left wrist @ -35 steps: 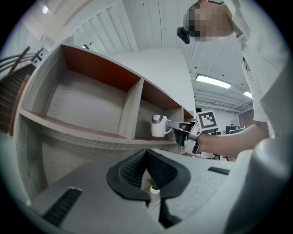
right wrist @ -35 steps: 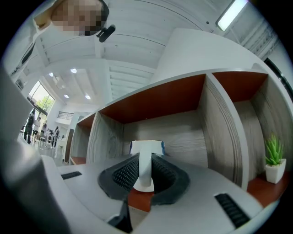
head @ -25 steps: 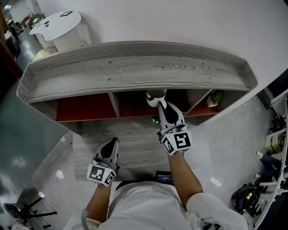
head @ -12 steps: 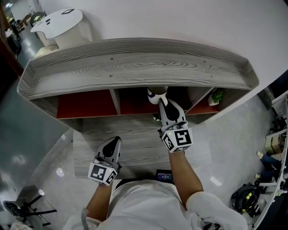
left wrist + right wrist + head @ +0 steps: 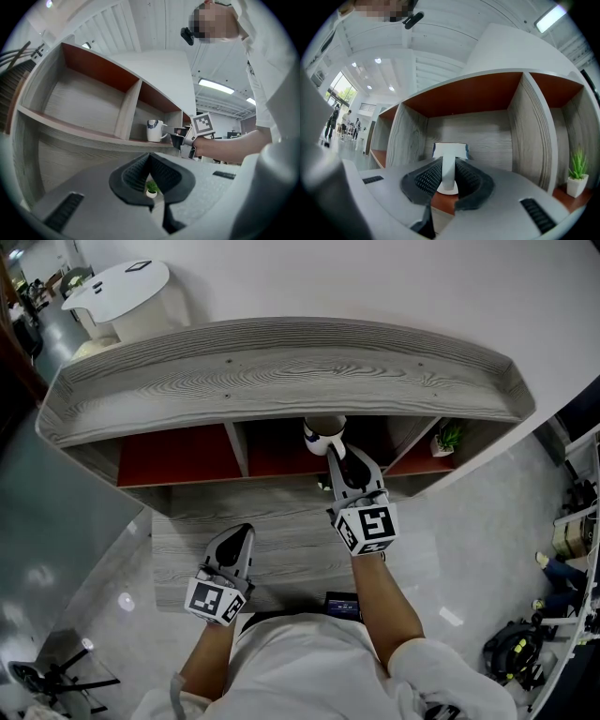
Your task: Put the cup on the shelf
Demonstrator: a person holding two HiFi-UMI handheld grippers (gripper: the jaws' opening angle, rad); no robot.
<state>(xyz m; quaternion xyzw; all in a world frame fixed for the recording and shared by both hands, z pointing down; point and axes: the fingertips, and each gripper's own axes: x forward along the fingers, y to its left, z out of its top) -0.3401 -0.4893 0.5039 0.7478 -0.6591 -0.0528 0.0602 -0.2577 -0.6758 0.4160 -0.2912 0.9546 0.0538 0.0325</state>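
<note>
Standing upright in the shelf's (image 5: 534,140) middle compartment, white cup (image 5: 450,150) with blue rim print; handle pinched in right claw (image 5: 449,161), forearm outstretched; left claw (image 5: 150,157) closed, empty, held back.

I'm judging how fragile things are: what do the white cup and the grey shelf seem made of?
White cup with blue markings: probably glazed ceramic, judging by its smooth white wall and thick handle; plastic can't be excluded. Grey shelf: wood or wood-look laminate board, matte, with streaky grain lines; red-brown panels line its compartments.
</note>
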